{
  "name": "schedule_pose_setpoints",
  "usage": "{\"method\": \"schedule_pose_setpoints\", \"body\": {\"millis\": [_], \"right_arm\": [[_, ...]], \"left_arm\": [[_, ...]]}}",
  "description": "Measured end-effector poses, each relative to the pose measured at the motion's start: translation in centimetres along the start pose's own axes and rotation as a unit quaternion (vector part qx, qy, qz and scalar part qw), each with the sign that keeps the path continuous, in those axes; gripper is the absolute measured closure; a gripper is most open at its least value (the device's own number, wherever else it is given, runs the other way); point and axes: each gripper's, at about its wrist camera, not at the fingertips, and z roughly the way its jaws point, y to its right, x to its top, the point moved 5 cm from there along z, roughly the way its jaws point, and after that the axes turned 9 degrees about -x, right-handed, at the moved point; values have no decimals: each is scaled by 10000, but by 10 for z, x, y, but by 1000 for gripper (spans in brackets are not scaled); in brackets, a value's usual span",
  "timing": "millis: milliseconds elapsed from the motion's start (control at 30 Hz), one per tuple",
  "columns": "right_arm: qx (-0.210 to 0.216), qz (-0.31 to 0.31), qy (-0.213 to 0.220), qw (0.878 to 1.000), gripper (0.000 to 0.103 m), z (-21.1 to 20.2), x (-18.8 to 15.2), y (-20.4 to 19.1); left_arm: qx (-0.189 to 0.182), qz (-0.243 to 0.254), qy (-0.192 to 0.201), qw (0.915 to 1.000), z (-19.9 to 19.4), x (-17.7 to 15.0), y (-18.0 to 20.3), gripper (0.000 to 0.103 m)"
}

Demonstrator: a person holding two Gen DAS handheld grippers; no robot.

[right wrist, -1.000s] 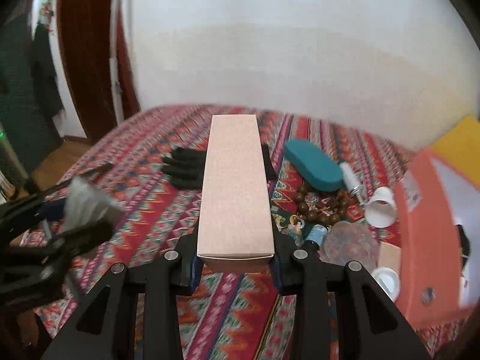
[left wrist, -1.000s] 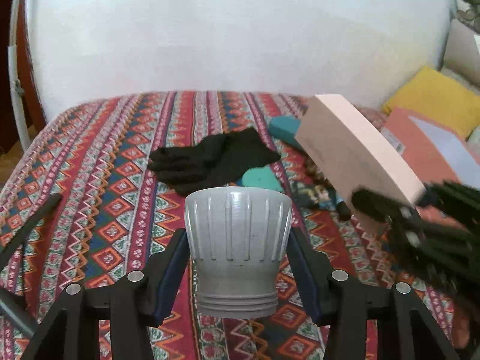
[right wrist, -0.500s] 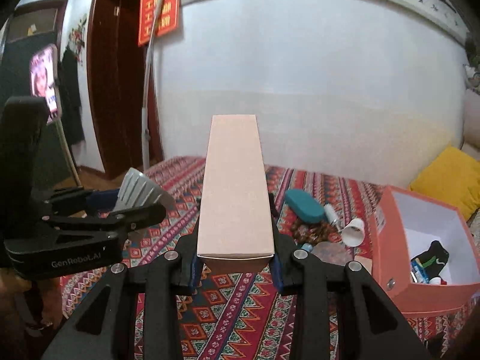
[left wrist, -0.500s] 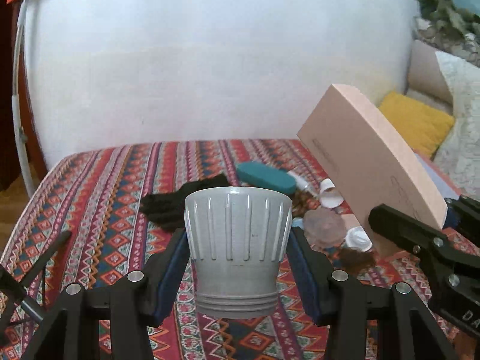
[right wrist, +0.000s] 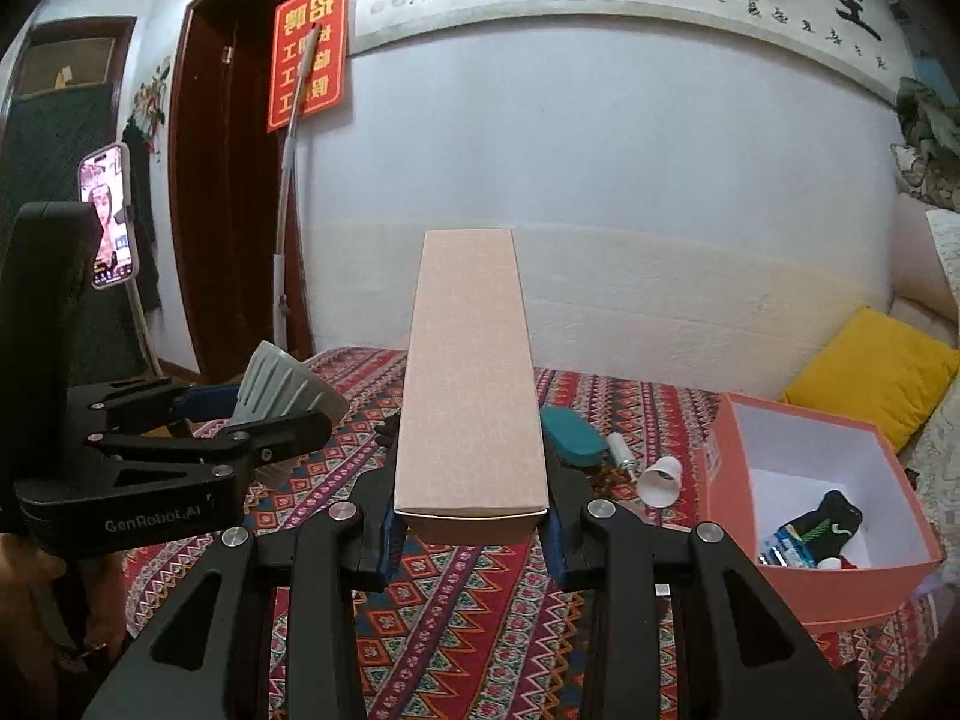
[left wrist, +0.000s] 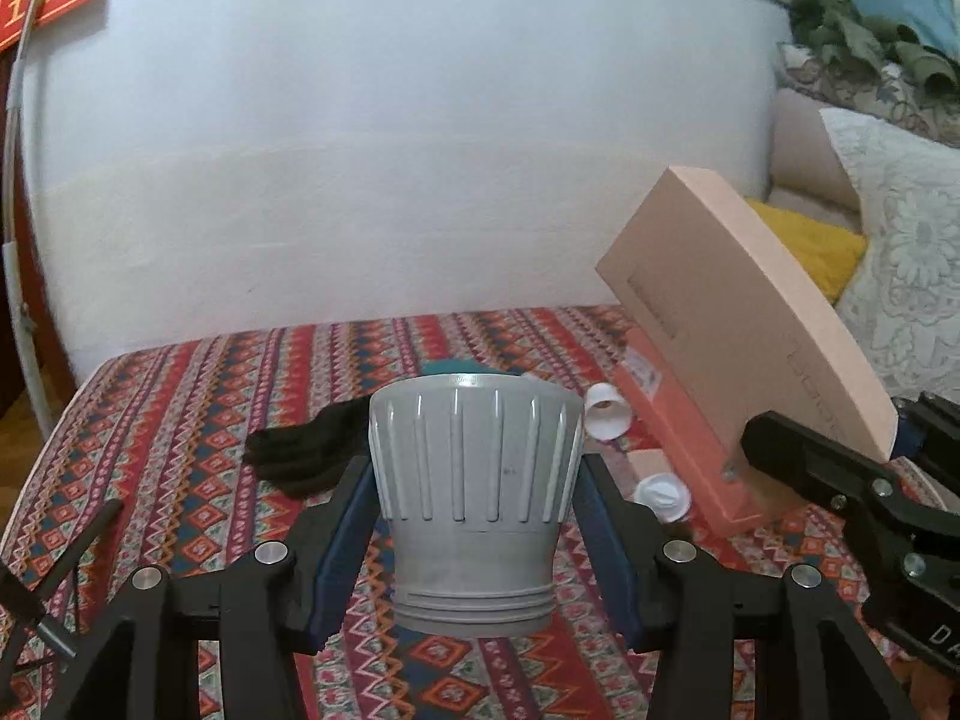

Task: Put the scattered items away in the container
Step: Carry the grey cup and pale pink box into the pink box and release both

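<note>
My left gripper (left wrist: 477, 516) is shut on a grey ribbed cup (left wrist: 474, 480), held above the patterned bed; the cup also shows at the left of the right wrist view (right wrist: 282, 387). My right gripper (right wrist: 471, 516) is shut on a long pink box (right wrist: 471, 384), raised above the bed; the box appears at the right of the left wrist view (left wrist: 750, 312). The orange open container (right wrist: 744, 516) sits at the right on the bed, with a black sock (right wrist: 831, 519) and small items inside. Black gloves (left wrist: 300, 450), a teal case (right wrist: 570, 438), a white cup (right wrist: 660, 480) and a white lid (left wrist: 663, 495) lie on the bed.
A white wall stands behind the bed. A yellow cushion (right wrist: 870, 372) and a lace pillow (left wrist: 900, 252) lie at the right. A door (right wrist: 228, 192), a leaning pole (right wrist: 291, 180) and a phone on a stand (right wrist: 108, 216) are at the left.
Both grippers have risen and tilted up with the cup and the pink box; the bed items now look lower and farther, and the orange container has come into the right wrist view.
</note>
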Motion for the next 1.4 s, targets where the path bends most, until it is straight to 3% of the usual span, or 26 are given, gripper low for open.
{"method": "schedule_pose_setpoints", "body": {"millis": [233,433,633,933,1100,1233,1400], "right_arm": [[-202,126,164,9996,65,-23,3,31],[-503,483,365,9969,65,-46,14,82],[-1116,945,633,9872,65,-73,18,156],[-1928,1657,830,9636,65,-103,22,282],[-2190,2084,939,9486,65,-102,34,344],[-2344,2117,925,9443,65,-88,34,374],[-2436,2178,484,9439,65,-47,18,406]], "left_arm": [[-283,233,82,9993,3,13,47,46],[-539,502,233,9970,8,41,96,46],[-1015,659,187,9925,35,69,152,46],[-1466,943,-181,9845,102,77,229,46],[-1624,1004,-343,9810,145,86,262,46],[-1707,1064,-458,9785,177,88,282,46],[-1676,1072,-617,9781,221,87,296,46]]}}
